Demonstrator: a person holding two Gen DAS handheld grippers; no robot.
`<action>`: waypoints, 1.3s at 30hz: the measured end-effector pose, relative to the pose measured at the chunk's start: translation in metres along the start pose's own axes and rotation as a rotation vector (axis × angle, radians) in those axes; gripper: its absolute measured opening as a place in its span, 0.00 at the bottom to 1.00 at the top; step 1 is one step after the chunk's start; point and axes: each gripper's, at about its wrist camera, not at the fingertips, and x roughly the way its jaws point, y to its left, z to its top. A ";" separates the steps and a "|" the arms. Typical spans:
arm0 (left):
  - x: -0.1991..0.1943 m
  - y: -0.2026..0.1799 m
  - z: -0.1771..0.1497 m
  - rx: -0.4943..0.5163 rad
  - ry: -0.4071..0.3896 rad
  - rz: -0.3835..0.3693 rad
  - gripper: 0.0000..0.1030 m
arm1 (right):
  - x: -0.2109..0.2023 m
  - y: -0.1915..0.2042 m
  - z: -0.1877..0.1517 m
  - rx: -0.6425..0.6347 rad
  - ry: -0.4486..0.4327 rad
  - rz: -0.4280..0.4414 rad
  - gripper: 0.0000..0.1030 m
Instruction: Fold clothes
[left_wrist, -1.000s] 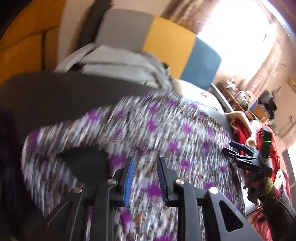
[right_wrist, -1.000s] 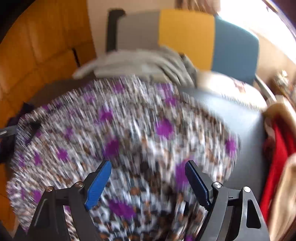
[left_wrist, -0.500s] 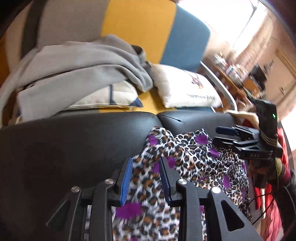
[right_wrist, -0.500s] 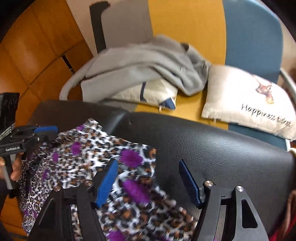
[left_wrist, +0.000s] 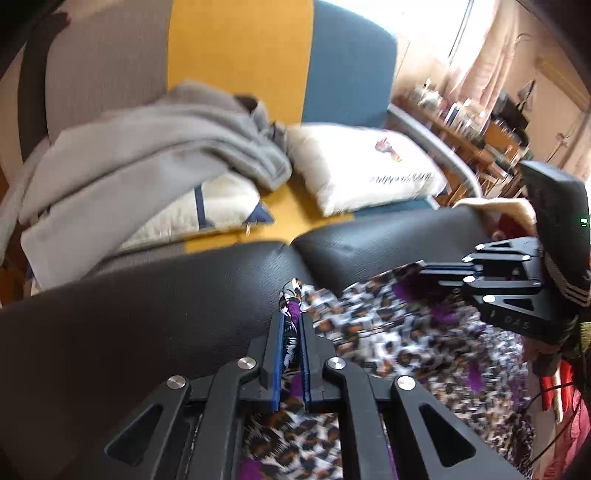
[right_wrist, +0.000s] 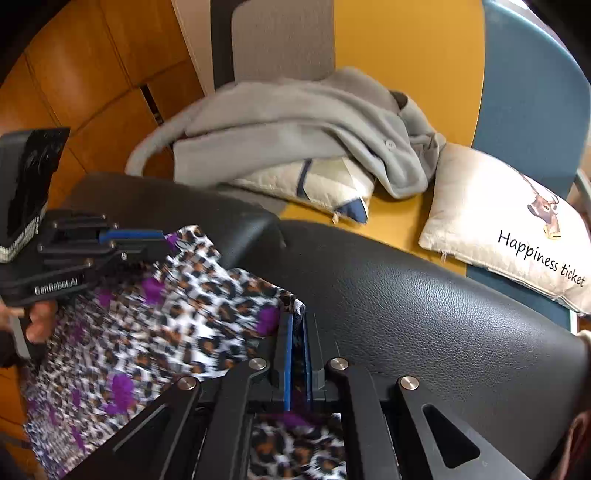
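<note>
A leopard-print garment with purple spots (left_wrist: 388, 343) lies over a black leather seat (left_wrist: 129, 325). My left gripper (left_wrist: 290, 321) is shut on one corner of the garment. My right gripper (right_wrist: 297, 325) is shut on another corner of the same garment (right_wrist: 166, 325), over the black leather (right_wrist: 424, 314). Each gripper shows in the other's view: the right gripper (left_wrist: 424, 267) at the right of the left wrist view, the left gripper (right_wrist: 162, 240) at the left of the right wrist view. The cloth stretches between them.
Behind the leather seat stands a grey, yellow and blue bench (right_wrist: 406, 55). On it lie a grey hoodie (right_wrist: 295, 125), a quilted cushion (right_wrist: 325, 184) and a white "Happiness ticket" pillow (right_wrist: 509, 229). Red clothes (left_wrist: 565, 398) lie at the right. Orange wood panels (right_wrist: 85, 74) stand left.
Both grippers have closed on corners of the leopard-print garment; half a second ago they were open above it. The garment now lies lower, and the bench behind is in view.
</note>
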 end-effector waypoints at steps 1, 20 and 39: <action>-0.009 -0.002 -0.001 -0.005 -0.024 -0.003 0.06 | -0.006 0.002 0.000 0.002 -0.016 0.003 0.05; -0.071 -0.032 -0.110 -0.021 -0.058 -0.033 0.08 | -0.081 0.055 -0.121 -0.006 -0.111 0.073 0.06; -0.046 -0.040 -0.140 -0.199 -0.014 -0.046 0.12 | -0.057 0.075 -0.148 0.109 -0.062 -0.053 0.32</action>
